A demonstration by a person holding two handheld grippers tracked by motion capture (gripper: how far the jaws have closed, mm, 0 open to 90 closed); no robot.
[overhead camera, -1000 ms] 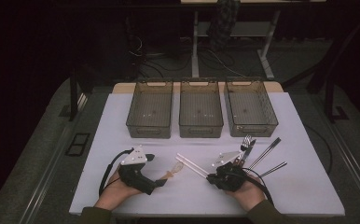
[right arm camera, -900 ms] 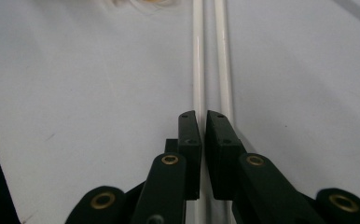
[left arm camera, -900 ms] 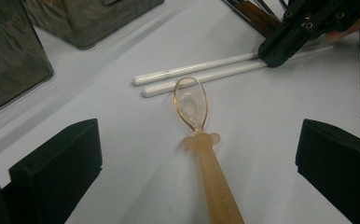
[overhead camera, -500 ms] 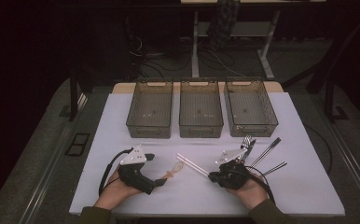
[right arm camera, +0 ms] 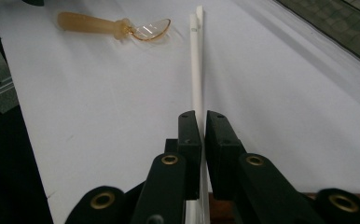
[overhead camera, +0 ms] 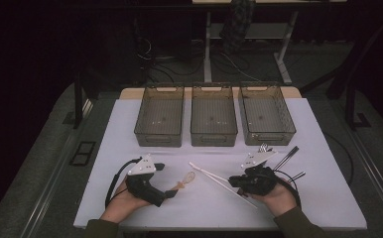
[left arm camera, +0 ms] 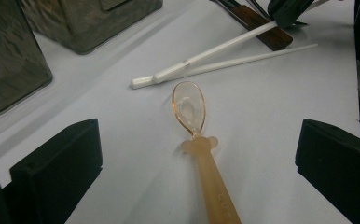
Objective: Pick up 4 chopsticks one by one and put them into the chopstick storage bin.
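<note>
Right gripper (right arm camera: 202,135) around white chopsticks (right arm camera: 197,70), tips toward spoon (right arm camera: 122,27)

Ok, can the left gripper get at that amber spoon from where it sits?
Probably yes. The left gripper has its jaws open on either side of the amber spoon, which lies flat on the white table with nothing across it; the white chopsticks lie beyond its bowl.

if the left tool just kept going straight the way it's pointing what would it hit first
Most likely the amber spoon: its handle lies between the open jaws of the left tool, bowl pointing away. Beyond it lie the white chopsticks, one of them pinched in the right tool. Height above the table is hard to judge.
</note>
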